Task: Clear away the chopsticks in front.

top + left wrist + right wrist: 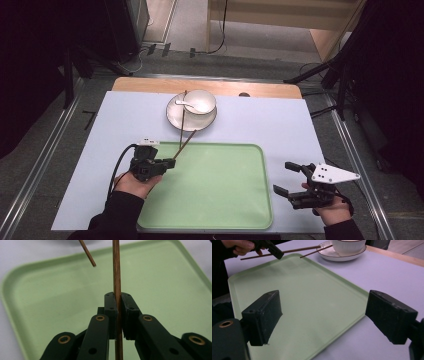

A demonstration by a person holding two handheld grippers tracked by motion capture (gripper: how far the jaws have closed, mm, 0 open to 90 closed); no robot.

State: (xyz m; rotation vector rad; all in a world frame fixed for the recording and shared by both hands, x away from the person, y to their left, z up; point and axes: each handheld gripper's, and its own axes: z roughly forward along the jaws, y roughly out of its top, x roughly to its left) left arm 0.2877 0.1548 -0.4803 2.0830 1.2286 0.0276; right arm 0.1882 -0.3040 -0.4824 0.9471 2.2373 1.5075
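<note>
chopsticks (116,270): brown wood, grain shows up close, kinda matt
left gripper (119,305): black matt plastic, brass-looking rivets in the links
tray (220,185): pale green plastic, smooth, soft sheen
bowl (200,101) and plate (175,117): white glazed ceramic, glossy
table cover (280,120): pale lilac, flat matt sheet
right gripper (322,315): black pads, slightly scuffed and dusty

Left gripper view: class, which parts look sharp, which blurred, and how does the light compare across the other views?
Left gripper view: the gripped chopstick is sharp at the left tool, the tray soft. Right gripper view: the near pads are blurred, the bowl clearer. High view: the table is evenly lit, its surroundings dark.
</note>
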